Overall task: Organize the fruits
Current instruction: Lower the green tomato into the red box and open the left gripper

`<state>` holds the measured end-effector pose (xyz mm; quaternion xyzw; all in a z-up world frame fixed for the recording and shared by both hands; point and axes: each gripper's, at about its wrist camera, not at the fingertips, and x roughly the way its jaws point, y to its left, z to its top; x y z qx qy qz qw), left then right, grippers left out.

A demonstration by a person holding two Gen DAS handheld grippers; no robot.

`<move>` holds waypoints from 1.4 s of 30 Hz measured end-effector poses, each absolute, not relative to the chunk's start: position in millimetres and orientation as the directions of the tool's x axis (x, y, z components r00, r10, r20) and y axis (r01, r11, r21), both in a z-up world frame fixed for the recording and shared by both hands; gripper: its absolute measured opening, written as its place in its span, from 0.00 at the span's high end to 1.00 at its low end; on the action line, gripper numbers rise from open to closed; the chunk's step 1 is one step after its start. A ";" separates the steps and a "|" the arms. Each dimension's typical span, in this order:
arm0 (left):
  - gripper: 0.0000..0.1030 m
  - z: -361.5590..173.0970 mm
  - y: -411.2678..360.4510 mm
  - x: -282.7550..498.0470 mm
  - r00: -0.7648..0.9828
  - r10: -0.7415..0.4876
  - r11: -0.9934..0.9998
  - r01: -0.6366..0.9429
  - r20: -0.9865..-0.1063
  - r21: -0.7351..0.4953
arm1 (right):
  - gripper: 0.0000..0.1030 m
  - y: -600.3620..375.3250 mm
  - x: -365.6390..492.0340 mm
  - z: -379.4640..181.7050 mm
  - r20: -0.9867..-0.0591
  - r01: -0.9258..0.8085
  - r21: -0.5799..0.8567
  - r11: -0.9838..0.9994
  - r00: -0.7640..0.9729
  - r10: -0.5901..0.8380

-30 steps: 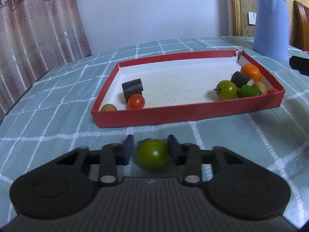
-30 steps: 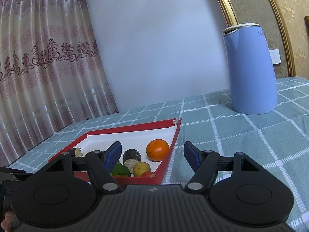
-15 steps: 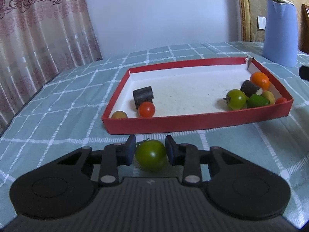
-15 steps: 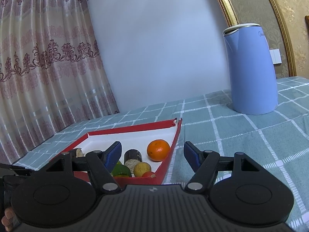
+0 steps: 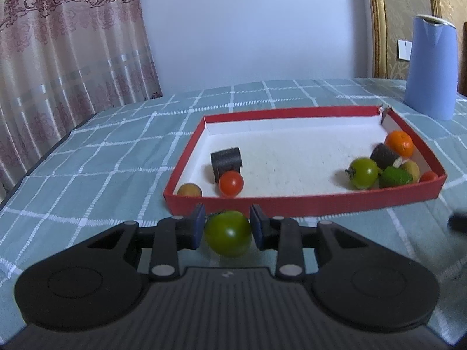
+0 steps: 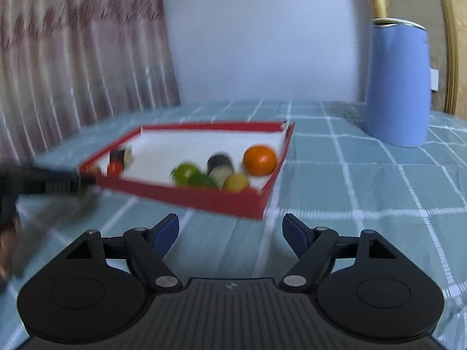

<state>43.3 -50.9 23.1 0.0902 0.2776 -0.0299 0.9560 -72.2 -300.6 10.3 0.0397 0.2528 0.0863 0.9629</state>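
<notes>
A table covered by a teal cloth with a white grid (image 5: 96, 157) carries everything. A shallow red tray with a white floor (image 5: 292, 204) lies flat on the cloth, right of centre in the left wrist view, its near wall facing the camera. Beyond the tray's far right corner a tall blue jug (image 5: 432, 67) stands upright on the cloth, apart from the tray. Whether the green tomato (image 5: 228, 233) in front of the tray's near wall rests on the cloth cannot be told.
</notes>
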 end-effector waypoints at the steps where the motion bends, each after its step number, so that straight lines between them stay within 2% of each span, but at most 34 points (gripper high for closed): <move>1: 0.69 24.9 -51.4 43.9 0.846 -0.008 0.982 0.108 -0.533 0.156 | 0.24 -296.3 -72.1 8.6 -0.488 -0.152 0.112 0.982 0.853 0.187; 12: 0.69 39.7 -52.1 55.3 0.866 -0.011 0.986 0.093 -0.500 0.139 | 0.24 -290.4 -60.2 -0.5 -0.552 -0.120 0.119 0.986 0.817 0.166; 25: 0.69 41.9 -65.3 69.5 0.868 -0.013 0.986 0.094 -0.497 0.138 | 0.24 -293.3 -55.3 -1.9 -0.548 -0.099 0.182 0.978 0.816 0.184; 42: 0.69 34.8 -82.2 86.6 0.860 -0.001 0.984 0.093 -0.510 0.155 | 0.23 -289.6 -52.8 -2.2 -0.552 -0.104 0.184 0.977 0.812 0.190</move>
